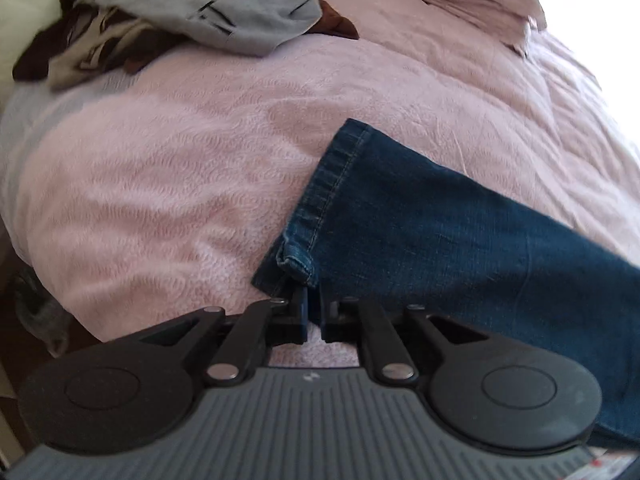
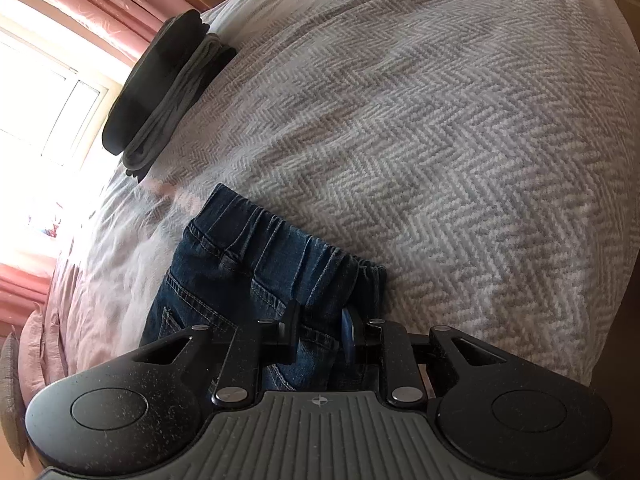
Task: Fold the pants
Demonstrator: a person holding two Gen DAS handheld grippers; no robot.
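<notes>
The jeans (image 1: 440, 232) lie flat on the bed. In the left wrist view one leg runs from the hem at about the centre out toward 4 o'clock across the pink bedspread (image 1: 168, 184). The left gripper (image 1: 314, 316) sits at 6 o'clock with its jaws nearly together, pinching the lower corner of the leg hem. In the right wrist view the gathered elastic waistband (image 2: 280, 240) of the jeans lies just below centre, on a grey-and-white herringbone blanket (image 2: 440, 140). The right gripper (image 2: 320, 336) at 6 o'clock is closed on a fold of denim just below the waistband, the fabric bunched between its jaws.

Farther out in the left wrist view, a heap of loose clothes (image 1: 192, 16), grey on top of brown and beige, rests at 11 o'clock. In the right wrist view, a stack of folded dark garments (image 2: 168, 88) lies at 10 o'clock, well apart from the jeans, with a bright window (image 2: 48, 92) and pink curtains (image 2: 92, 8) beyond it.
</notes>
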